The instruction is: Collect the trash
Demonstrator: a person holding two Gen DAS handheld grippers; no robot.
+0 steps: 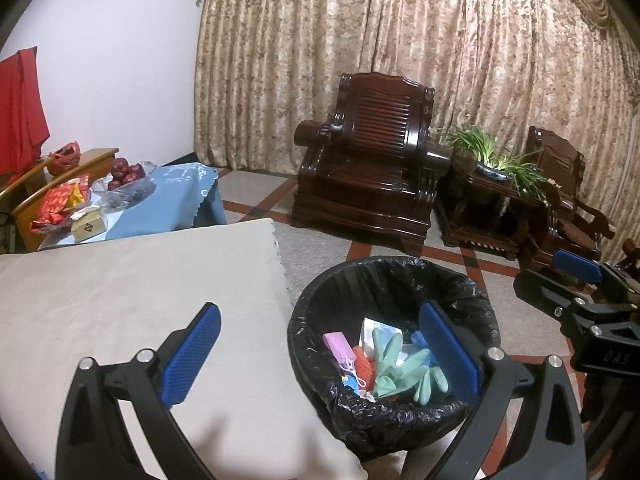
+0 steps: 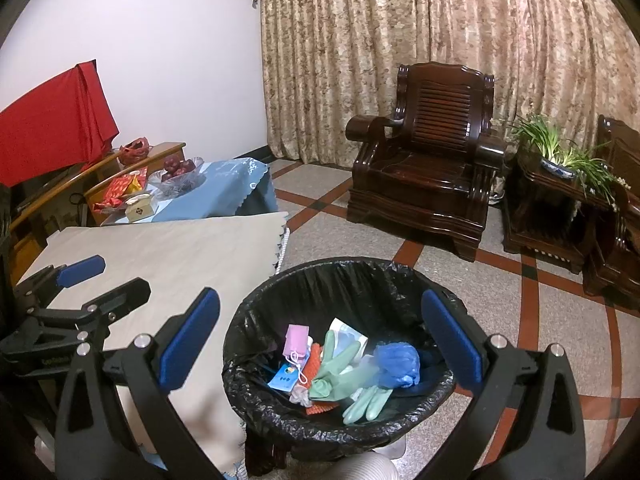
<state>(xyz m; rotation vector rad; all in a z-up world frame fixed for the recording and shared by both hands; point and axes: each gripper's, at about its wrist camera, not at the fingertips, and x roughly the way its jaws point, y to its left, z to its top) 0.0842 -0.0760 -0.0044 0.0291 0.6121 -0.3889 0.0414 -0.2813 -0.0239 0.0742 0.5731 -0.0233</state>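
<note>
A bin with a black liner (image 1: 394, 276) (image 2: 344, 276) stands on the floor beside a table with a beige cloth (image 1: 132, 292) (image 2: 172, 252). Inside lie green rubber gloves (image 1: 404, 368) (image 2: 344, 372), a pink item (image 2: 297, 338), a crumpled blue bag (image 2: 398, 362), a blue tag (image 2: 283, 378) and other scraps. My left gripper (image 1: 320, 354) is open and empty, over the table edge and bin. My right gripper (image 2: 320, 344) is open and empty above the bin. Each gripper shows in the other's view: the right one in the left wrist view (image 1: 576, 276), the left one in the right wrist view (image 2: 88, 280).
A side table with a blue cloth (image 1: 180, 196) (image 2: 224, 196) holds a glass fruit bowl (image 1: 128, 184), red packets and a small box. Dark wooden armchairs (image 1: 372, 160) (image 2: 428, 168) and a plant stand (image 1: 492, 176) stand before beige curtains. The floor is tiled.
</note>
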